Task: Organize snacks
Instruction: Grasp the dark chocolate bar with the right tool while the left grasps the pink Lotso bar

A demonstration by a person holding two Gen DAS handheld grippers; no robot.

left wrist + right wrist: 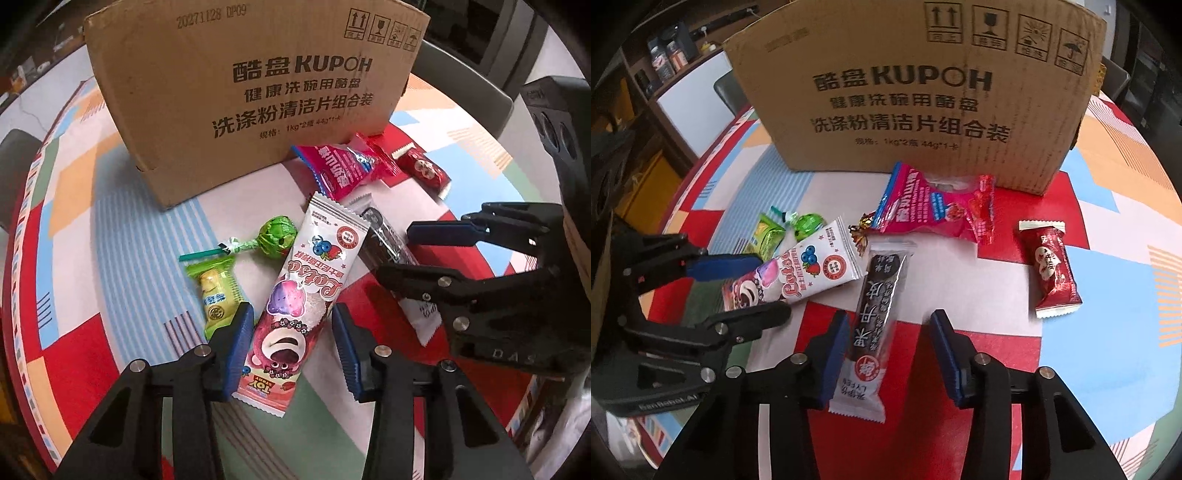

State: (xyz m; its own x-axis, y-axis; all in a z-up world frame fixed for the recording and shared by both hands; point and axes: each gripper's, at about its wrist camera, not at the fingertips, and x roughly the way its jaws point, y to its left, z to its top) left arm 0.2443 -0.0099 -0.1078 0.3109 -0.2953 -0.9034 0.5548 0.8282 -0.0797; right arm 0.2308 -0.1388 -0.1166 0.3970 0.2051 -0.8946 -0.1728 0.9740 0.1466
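Note:
A long pink-and-white Lotso bar [295,295] lies flat on the patterned tablecloth. My left gripper [291,321] points down over its lower half, open, a blue pad on either side; the left pad sits at the wrapper's edge, the right stands clear. A black-wrapped bar [879,306] lies just to the right of the pink bar. My right gripper [889,325] straddles it, open, with a gap at the right pad. Each gripper shows in the other's view: the right gripper [417,254], the left gripper [757,288].
A tall cardboard box [258,92] stands behind the snacks. A green lollipop [277,236] and a yellow-green packet [218,291] lie left of the pink bar. A magenta pack [931,206] and a red candy [1052,266] lie to the right, near the box.

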